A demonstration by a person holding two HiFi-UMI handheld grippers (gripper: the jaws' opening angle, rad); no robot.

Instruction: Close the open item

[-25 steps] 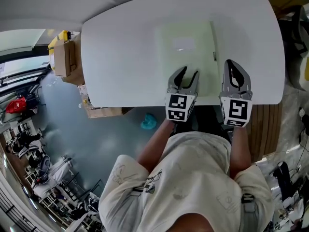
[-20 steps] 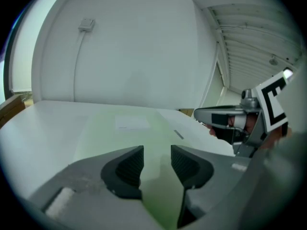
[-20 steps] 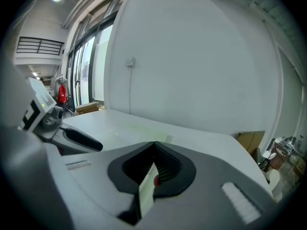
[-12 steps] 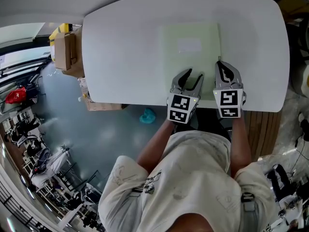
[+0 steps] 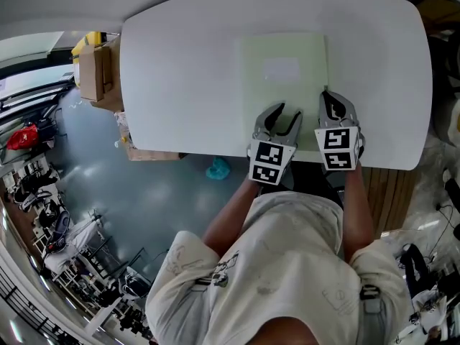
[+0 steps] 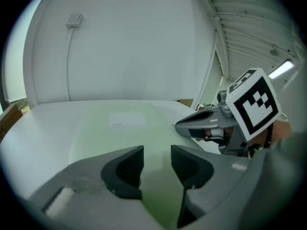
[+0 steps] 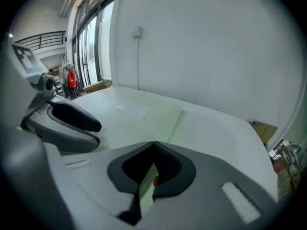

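Right tongs point(image 7: 153, 145) pinched; flat matte pale-green folder point(image 5: 280, 99).

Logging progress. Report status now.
Left gripper open above folder's near edge. Right gripper shut on folder's right edge. Folder flat on table. Nothing in the way.

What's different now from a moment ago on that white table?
The right gripper came down and leftwards to the right edge of the pale green folder, jaws together as before, gripping nothing visible. The left gripper stayed over the folder's near edge, jaws apart and empty. The folder itself has not moved.
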